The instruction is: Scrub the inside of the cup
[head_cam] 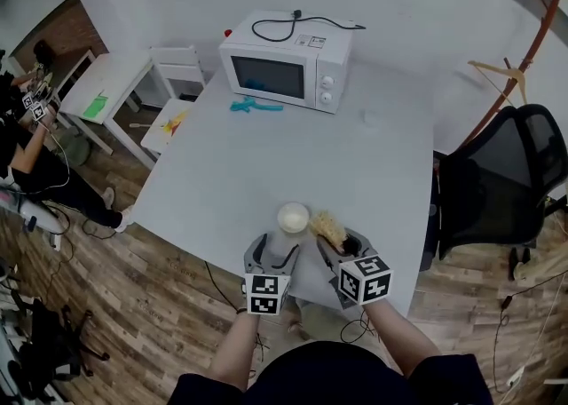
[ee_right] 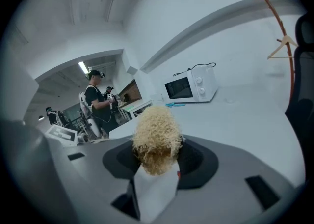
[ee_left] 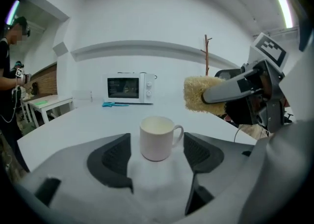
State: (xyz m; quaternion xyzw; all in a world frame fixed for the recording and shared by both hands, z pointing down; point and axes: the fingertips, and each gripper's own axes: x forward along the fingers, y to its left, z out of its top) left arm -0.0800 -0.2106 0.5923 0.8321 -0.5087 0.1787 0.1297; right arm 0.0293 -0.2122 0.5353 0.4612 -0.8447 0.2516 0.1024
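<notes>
A white cup (head_cam: 293,217) stands upright near the front edge of the grey table (head_cam: 266,159). My left gripper (head_cam: 277,249) is open around it; in the left gripper view the cup (ee_left: 157,138) sits between the two dark pads (ee_left: 114,158) with a gap on each side, its handle pointing right. My right gripper (head_cam: 337,242) is shut on a yellow fibrous scrubber (head_cam: 327,228), held just right of the cup and above the table. In the right gripper view the scrubber (ee_right: 156,137) sticks out from the closed jaws. From the left gripper view the scrubber (ee_left: 198,94) hangs above and to the right of the cup.
A white microwave (head_cam: 284,70) stands at the table's far side, with a teal object (head_cam: 256,107) in front of it. A black office chair (head_cam: 497,181) is at the table's right, a coat stand (head_cam: 524,48) behind it. A small white table (head_cam: 106,83) and a person (head_cam: 27,154) are at the left.
</notes>
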